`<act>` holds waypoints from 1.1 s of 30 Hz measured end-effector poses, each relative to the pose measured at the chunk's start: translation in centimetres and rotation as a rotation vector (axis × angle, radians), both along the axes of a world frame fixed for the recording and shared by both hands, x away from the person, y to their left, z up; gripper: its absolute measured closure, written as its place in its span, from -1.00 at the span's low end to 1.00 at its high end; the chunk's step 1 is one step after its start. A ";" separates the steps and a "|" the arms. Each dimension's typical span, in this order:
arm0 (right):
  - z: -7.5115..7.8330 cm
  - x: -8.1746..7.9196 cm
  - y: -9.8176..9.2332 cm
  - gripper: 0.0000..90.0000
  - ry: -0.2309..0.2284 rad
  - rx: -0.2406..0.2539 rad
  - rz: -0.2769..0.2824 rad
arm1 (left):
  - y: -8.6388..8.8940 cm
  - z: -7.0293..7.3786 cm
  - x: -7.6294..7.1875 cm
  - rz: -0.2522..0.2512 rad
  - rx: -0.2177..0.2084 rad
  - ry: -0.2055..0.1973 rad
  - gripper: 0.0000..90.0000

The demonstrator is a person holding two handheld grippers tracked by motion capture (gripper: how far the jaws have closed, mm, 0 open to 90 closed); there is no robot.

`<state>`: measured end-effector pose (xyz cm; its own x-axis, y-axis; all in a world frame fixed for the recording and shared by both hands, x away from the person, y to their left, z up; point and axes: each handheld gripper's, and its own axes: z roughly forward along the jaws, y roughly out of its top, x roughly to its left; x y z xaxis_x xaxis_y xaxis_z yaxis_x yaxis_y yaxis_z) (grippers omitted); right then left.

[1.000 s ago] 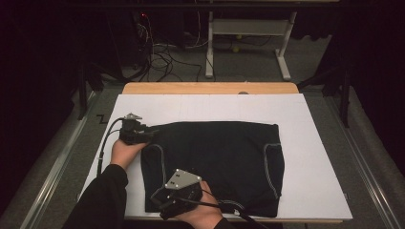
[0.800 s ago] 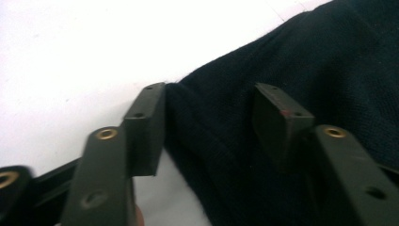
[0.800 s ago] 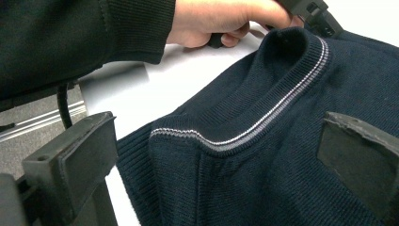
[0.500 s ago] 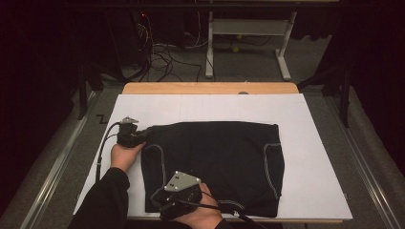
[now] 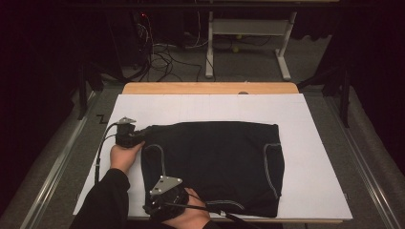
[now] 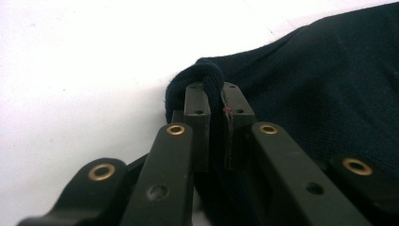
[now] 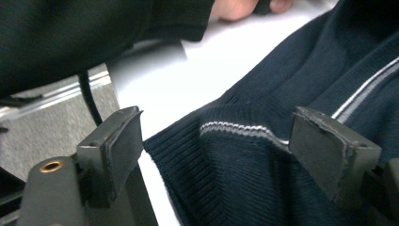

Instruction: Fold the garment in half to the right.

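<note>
A dark navy garment point(image 5: 215, 157) with pale grey stitching lies folded flat on the white table top point(image 5: 310, 143). My left gripper point(image 5: 139, 139) sits at its far left corner. In the left gripper view that gripper point(image 6: 215, 101) is shut on a rolled fold of the garment point(image 6: 329, 70). My right gripper point(image 5: 153, 188) is at the near left corner. In the right gripper view it point(image 7: 221, 141) is open and its jaws have just been closing. The garment's ribbed, grey-striped edge point(image 7: 235, 128) lies between the pads point(image 7: 117, 141), untouched.
A wooden strip point(image 5: 210, 88) edges the far side of the table. Cables point(image 5: 162, 52) and a metal stand point(image 5: 248, 28) are on the floor beyond. Metal rails point(image 5: 57, 162) run along the left side. The person's dark sleeve point(image 7: 70, 37) crosses the right gripper view.
The right hand and its gripper have shifted left along the near edge toward the garment's near left corner. The left hand has stayed at the far left corner.
</note>
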<state>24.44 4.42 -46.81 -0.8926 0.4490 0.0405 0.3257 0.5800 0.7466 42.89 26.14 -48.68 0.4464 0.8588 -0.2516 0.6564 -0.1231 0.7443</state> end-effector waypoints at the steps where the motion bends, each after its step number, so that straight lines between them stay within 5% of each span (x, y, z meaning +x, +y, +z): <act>1: -0.2 -0.1 0.2 -0.64 -0.001 -0.006 0.001 | 0.0 0.0 0.0 0.000 -0.001 0.000 0.77; 11: -1.5 -0.7 2.2 -0.78 -0.035 -0.099 0.013 | 0.0 0.0 0.1 -0.002 -0.004 0.006 0.77; 19: -1.6 -1.2 2.5 -0.48 -0.119 -0.162 -0.025 | -0.2 0.0 0.0 -0.002 0.013 0.003 0.77; 29: -1.2 -0.9 1.8 0.20 -0.148 -0.177 -0.063 | -0.2 0.0 0.0 -0.001 0.015 0.004 0.77; 33: -1.0 -0.2 1.3 0.46 -0.122 -0.154 -0.081 | -0.2 0.0 0.0 -0.001 0.015 0.004 0.77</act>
<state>24.20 5.76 -47.81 -0.8474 0.5122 -0.1403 0.2886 0.6659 0.6879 42.90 25.96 -48.70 0.4458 0.8621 -0.2408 0.6594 -0.1343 0.7397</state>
